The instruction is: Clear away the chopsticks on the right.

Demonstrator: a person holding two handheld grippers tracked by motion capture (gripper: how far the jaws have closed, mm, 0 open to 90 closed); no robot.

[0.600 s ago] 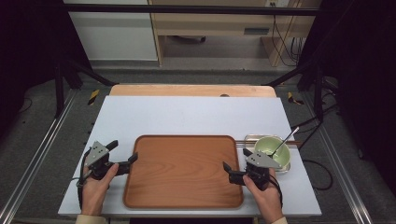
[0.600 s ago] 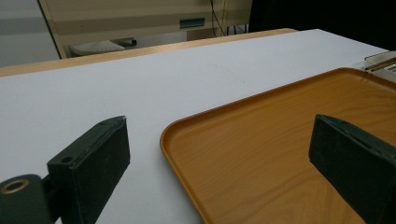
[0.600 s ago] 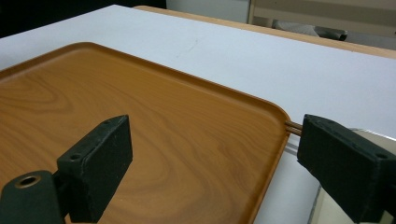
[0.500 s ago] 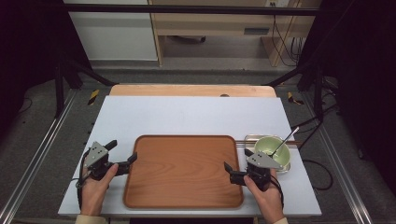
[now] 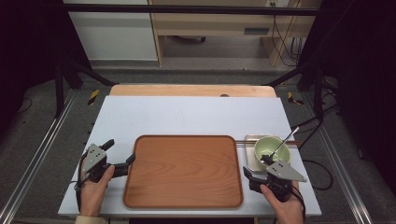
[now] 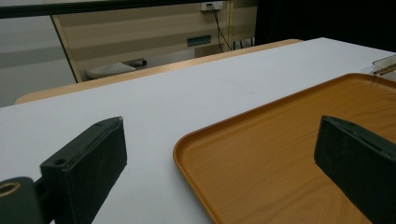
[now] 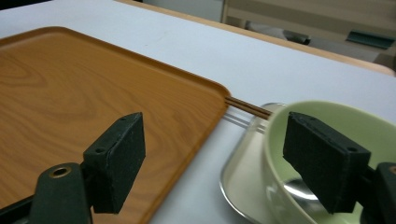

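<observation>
A brown wooden tray (image 5: 183, 170) lies bare in the middle of the white table. My left gripper (image 5: 120, 152) is open at the tray's left edge. In the left gripper view, the left gripper (image 6: 222, 135) has its jaws wide apart astride the rim of the tray (image 6: 289, 154). My right gripper (image 5: 256, 166) is open between the tray's right edge and a pale green bowl (image 5: 272, 148). In the right gripper view, the right gripper (image 7: 215, 135) has one jaw over the tray (image 7: 93, 93) and the other in front of the bowl (image 7: 355, 126).
The bowl holds a spoon (image 5: 282, 142) and stands on a small metal dish (image 5: 250, 154). Chopsticks (image 7: 247, 108) lie between that dish and the tray. Bare white table (image 5: 196, 114) stretches behind the tray. A wooden strip (image 5: 191, 90) lines the far edge.
My right gripper has shifted to the right, off the tray's edge and closer to the bowl. The left gripper has hardly moved.
</observation>
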